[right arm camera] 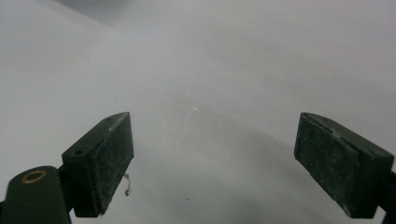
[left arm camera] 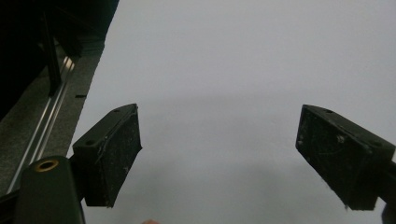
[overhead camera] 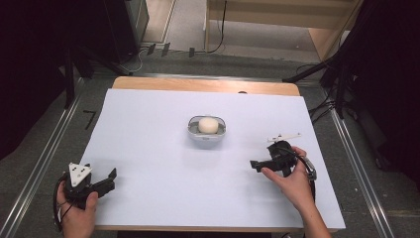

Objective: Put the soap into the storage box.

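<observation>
A small grey bowl [overhead camera: 191, 127] stands in the middle of the white table sheet [overhead camera: 148, 129], and a pale round ball [overhead camera: 208, 125] lies inside it. At the near left corner, a hand holds my left gripper [overhead camera: 110, 179]. In the left gripper view its jaws [left arm camera: 219, 140] stand wide apart over bare sheet. My right gripper [overhead camera: 254, 164] is held low to the right of the bowl and nearer the front, pointing left. Its jaws [right arm camera: 212, 140] stand wide apart in the right gripper view, with nothing between them.
The sheet ends at a wooden table edge [overhead camera: 205, 85] at the back. Metal rails [overhead camera: 44, 153] run along the floor on both sides, and dark stands [overhead camera: 341, 74] and cables stand beyond the far corners.
</observation>
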Demonstrator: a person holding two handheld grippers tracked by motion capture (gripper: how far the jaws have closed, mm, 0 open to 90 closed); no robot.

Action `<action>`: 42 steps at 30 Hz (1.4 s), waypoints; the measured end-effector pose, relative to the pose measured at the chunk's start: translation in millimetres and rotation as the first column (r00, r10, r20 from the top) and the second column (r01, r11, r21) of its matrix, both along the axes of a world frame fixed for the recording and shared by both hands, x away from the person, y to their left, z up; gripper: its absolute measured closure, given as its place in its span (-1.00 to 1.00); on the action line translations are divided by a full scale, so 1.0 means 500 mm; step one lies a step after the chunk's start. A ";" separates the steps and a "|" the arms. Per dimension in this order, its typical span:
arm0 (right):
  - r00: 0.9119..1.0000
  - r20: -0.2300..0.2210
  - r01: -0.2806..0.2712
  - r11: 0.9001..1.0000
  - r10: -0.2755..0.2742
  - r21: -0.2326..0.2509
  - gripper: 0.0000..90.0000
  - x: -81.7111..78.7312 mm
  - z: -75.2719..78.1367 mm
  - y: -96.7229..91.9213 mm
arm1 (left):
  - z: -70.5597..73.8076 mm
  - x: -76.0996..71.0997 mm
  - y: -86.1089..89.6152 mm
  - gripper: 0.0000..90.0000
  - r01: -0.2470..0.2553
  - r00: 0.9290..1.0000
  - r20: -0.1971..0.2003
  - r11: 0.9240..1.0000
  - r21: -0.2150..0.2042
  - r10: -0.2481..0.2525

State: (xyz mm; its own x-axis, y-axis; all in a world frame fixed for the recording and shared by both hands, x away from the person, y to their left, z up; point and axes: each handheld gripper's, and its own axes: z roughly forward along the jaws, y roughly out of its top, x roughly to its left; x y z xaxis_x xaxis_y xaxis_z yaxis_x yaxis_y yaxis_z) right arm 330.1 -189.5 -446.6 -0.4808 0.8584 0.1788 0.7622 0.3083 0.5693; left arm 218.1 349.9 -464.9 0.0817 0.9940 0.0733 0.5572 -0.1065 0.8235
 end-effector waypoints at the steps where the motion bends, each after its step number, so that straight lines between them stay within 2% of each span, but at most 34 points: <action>1: 1.000 0.021 0.009 1.000 -0.009 0.007 -0.72 -0.008 -0.004 -0.009 | 0.000 0.000 0.000 -0.67 -0.001 1.000 0.001 1.000 0.001 0.001; 4: 0.999 0.033 0.011 1.000 -0.012 0.019 -0.72 -0.017 -0.008 -0.017 | 0.000 0.000 0.000 -0.67 -0.003 1.000 0.000 1.000 0.001 0.003; 13: 0.993 0.106 0.040 0.999 -0.041 0.015 -0.72 -0.037 -0.023 -0.052 | 0.000 0.000 0.001 -0.67 -0.002 1.000 0.000 1.000 0.000 0.002; 17: 0.992 0.118 0.046 0.999 -0.048 0.018 -0.72 -0.049 -0.028 -0.072 | 0.000 0.000 0.000 -0.67 -0.003 1.000 0.001 1.000 0.000 0.003; 25: 0.981 0.176 0.075 0.996 -0.080 0.037 -0.71 -0.073 -0.037 -0.128 | 0.000 0.000 -0.001 -0.67 -0.011 1.000 -0.002 1.000 0.006 0.011; 28: 0.979 0.176 0.092 0.994 -0.099 0.052 -0.71 -0.084 -0.040 -0.151 | -0.001 0.001 -0.001 -0.67 -0.012 1.000 -0.001 1.000 0.004 0.012; 38: 0.972 0.178 0.143 0.988 -0.150 0.053 -0.71 -0.120 -0.058 -0.221 | -0.001 0.001 -0.002 -0.67 -0.016 1.000 -0.005 1.000 0.008 0.016; 42: 0.966 0.189 0.164 0.984 -0.175 0.072 -0.71 -0.139 -0.060 -0.253 | -0.001 0.001 -0.002 -0.67 -0.018 1.000 -0.005 1.000 0.013 0.018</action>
